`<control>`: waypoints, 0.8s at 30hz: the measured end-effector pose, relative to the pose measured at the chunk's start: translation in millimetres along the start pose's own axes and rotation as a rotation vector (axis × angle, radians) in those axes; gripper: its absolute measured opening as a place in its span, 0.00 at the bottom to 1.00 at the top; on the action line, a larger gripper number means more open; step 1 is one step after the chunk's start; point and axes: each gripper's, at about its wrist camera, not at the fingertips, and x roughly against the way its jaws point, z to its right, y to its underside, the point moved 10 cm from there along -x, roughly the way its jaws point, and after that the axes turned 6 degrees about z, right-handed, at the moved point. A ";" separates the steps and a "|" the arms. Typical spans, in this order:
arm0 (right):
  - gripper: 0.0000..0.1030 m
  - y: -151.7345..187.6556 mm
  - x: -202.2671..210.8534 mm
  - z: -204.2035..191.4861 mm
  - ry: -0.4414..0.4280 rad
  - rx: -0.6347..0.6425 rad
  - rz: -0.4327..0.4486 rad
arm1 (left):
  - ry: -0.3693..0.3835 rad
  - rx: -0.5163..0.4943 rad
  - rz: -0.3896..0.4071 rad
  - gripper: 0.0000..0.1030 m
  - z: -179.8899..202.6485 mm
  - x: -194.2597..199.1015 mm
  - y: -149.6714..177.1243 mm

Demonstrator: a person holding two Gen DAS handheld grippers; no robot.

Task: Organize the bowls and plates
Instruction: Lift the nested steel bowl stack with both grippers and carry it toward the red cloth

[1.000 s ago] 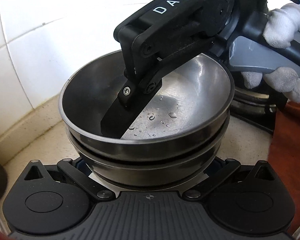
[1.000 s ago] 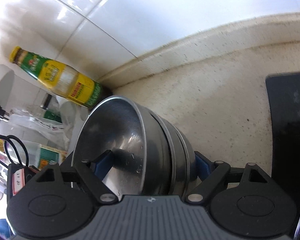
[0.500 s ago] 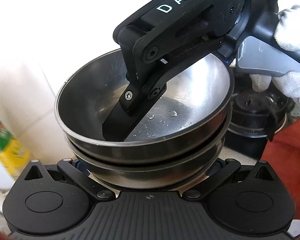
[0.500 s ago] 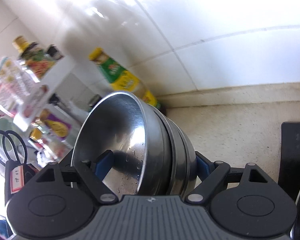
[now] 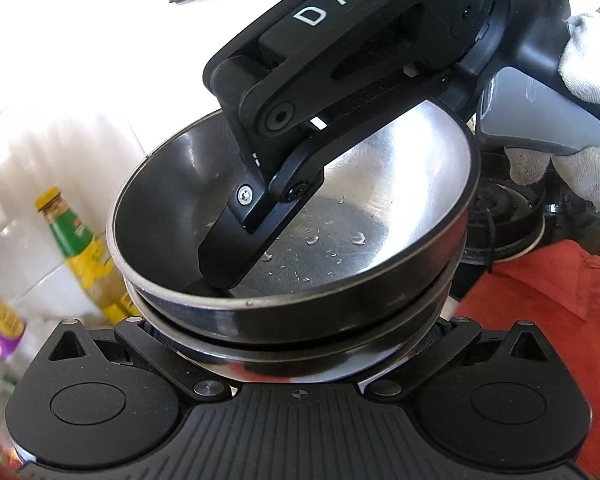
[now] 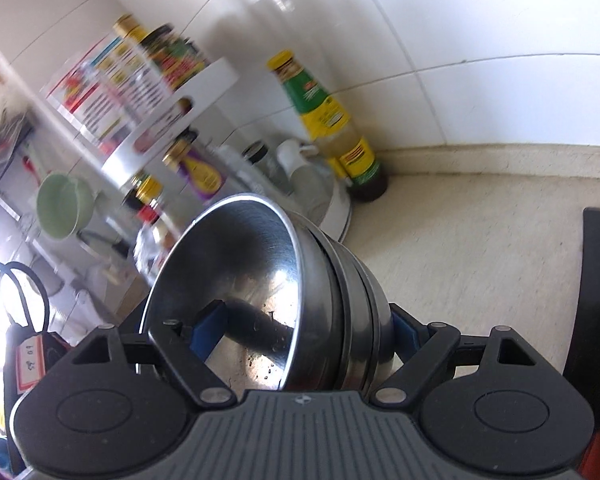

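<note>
Both grippers are rising with the stack of steel bowls (image 5: pixel 292 216), the counter (image 6: pixel 480 240) dropping away. Left gripper (image 5: pixel 296 344) is clamping the stack's near wall from outside; right gripper (image 6: pixel 304 328) is pinching its rim, one finger inside. Sauce bottle (image 6: pixel 328 120) is standing at the counter's far corner.

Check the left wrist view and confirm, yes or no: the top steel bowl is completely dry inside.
No: water droplets sit scattered on the inner floor of the top steel bowl, beside the right claw's finger that reaches into it.
</note>
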 end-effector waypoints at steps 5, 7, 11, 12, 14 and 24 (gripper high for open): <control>0.82 24.3 8.1 -14.3 -0.029 0.020 -0.030 | -0.040 0.023 -0.029 1.00 12.5 17.9 -3.3; 0.82 36.2 10.5 -19.2 -0.036 0.026 -0.046 | -0.051 0.034 -0.039 1.00 19.6 25.3 -0.9; 0.82 64.4 11.0 -24.8 -0.046 0.028 -0.088 | -0.059 0.058 -0.061 1.00 33.0 33.6 2.7; 0.82 72.1 10.2 -24.9 -0.048 0.024 -0.098 | -0.059 0.063 -0.070 1.00 36.6 36.0 5.7; 0.82 87.9 6.5 -24.3 -0.050 0.014 -0.122 | -0.060 0.077 -0.091 1.00 40.3 43.6 17.4; 0.81 143.8 -20.1 -12.1 -0.031 -0.016 -0.189 | -0.057 0.119 -0.181 1.00 53.3 62.0 77.0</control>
